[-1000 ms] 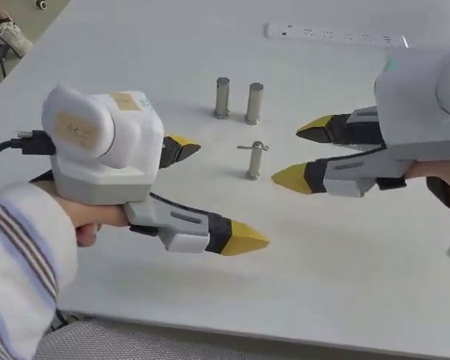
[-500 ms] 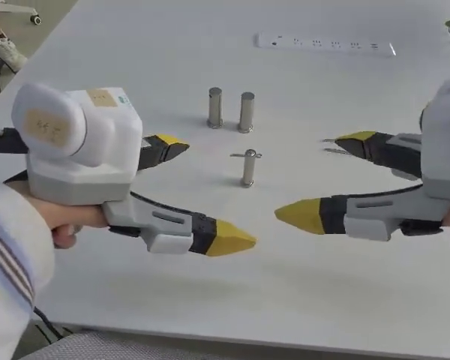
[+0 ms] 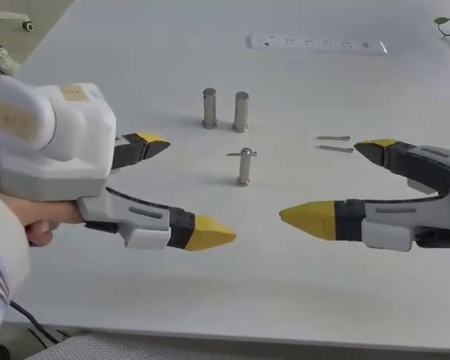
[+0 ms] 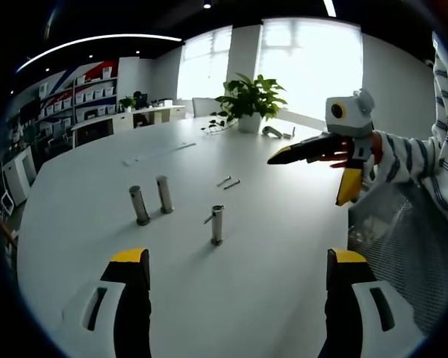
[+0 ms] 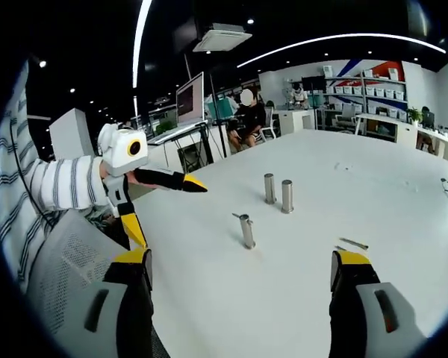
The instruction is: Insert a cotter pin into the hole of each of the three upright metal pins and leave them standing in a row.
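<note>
Three upright metal pins stand on the white table. The nearest pin (image 3: 244,166) has a cotter pin (image 3: 238,153) through its top hole. The two bare pins (image 3: 209,108) (image 3: 241,112) stand side by side behind it. Two loose cotter pins (image 3: 334,143) lie to the right, just left of my right gripper's far jaw. My left gripper (image 3: 172,187) is open and empty at the left. Across from it my right gripper (image 3: 331,181) is open and empty too. In the left gripper view the pinned pin (image 4: 217,224) stands ahead. In the right gripper view it (image 5: 247,231) stands centre, with a loose cotter pin (image 5: 354,243) to its right.
A white power strip (image 3: 315,44) lies at the table's far edge. A potted plant (image 4: 250,101) stands at the far end of the table. A person (image 5: 248,115) sits at a desk in the background. The near table edge (image 3: 232,339) runs below both grippers.
My right gripper has drawn back to the right and lower, away from the pinned pin, uncovering the two loose cotter pins. The left gripper has shifted slightly left. The camera has moved too.
</note>
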